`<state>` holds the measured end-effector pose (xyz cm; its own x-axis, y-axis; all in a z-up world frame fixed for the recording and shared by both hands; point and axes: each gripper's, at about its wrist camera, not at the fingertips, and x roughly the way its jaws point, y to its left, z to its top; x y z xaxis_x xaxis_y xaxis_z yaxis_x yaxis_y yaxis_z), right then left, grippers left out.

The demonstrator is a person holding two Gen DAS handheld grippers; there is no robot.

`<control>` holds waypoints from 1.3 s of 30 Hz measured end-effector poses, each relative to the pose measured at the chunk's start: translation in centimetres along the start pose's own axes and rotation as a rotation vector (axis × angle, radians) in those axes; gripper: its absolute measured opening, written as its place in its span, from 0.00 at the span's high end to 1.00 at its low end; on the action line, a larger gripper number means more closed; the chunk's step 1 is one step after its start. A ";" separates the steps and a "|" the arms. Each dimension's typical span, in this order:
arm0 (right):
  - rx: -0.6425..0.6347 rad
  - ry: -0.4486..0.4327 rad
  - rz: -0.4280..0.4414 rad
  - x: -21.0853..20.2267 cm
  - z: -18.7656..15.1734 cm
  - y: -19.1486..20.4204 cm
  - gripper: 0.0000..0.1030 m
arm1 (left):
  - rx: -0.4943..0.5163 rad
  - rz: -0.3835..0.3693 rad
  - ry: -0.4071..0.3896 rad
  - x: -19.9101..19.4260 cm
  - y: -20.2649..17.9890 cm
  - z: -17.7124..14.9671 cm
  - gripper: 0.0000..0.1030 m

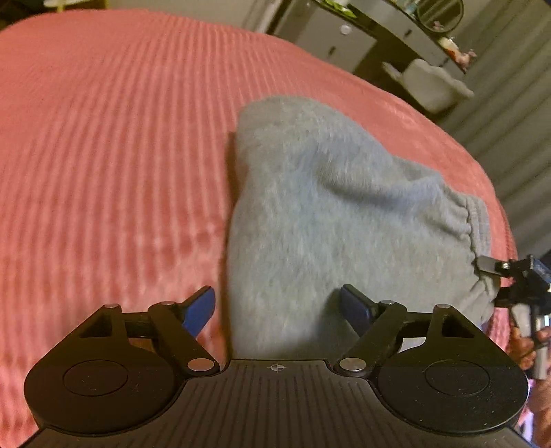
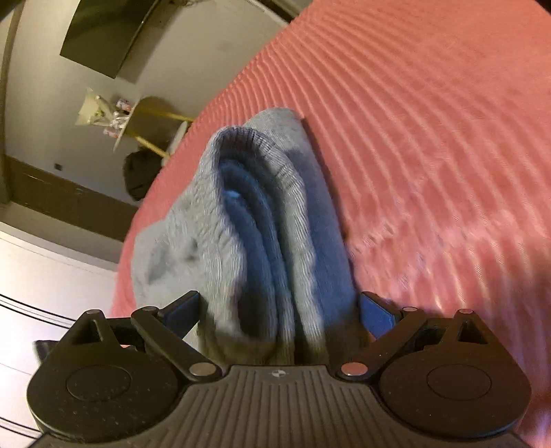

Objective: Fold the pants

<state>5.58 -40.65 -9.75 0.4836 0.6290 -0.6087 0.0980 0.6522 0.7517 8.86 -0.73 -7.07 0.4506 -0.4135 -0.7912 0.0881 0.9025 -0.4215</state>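
Grey fleece pants (image 1: 310,220), folded into a thick bundle, lie on a pink ribbed bedspread (image 1: 103,138). My left gripper (image 1: 277,308) is open, its blue-padded fingers wide apart, with the bundle's near edge between them and its left pad over the bedspread. The right gripper (image 1: 496,275) shows at the far right, at the elastic waistband. In the right wrist view, my right gripper (image 2: 279,313) has its fingers on either side of the stacked layers of the pants (image 2: 261,220), with the ribbed band facing me. The fingers press the cloth from both sides.
The bedspread (image 2: 430,138) spreads wide to the left of the pants. Beyond the bed's edge stand a dark shelf with small items (image 1: 413,27), a white stool (image 1: 430,86) and a small table (image 2: 137,120) near a wall.
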 end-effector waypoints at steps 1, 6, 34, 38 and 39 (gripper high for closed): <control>0.001 0.011 0.013 0.3 0.6 -0.2 0.05 | -0.008 -0.025 0.010 0.6 0.1 0.5 0.18; -0.028 0.077 0.072 2.6 2.6 0.4 0.04 | 0.023 -0.090 0.053 3.7 -0.6 2.3 0.14; -0.269 -0.218 -0.174 4.3 7.9 13.2 0.25 | -0.023 0.182 -0.174 -0.6 -4.5 8.9 0.50; -0.196 -0.324 -0.259 1.9 7.4 11.9 0.20 | 0.025 0.173 -0.185 -2.3 -4.9 6.0 0.37; -0.165 -0.335 -0.228 1.2 6.6 11.4 0.20 | 0.028 0.166 -0.186 -2.5 -5.0 5.1 0.35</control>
<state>13.06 -35.20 -0.21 0.7236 0.3068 -0.6183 0.1079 0.8345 0.5403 11.82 -3.56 -0.76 0.6166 -0.2321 -0.7523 0.0222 0.9603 -0.2781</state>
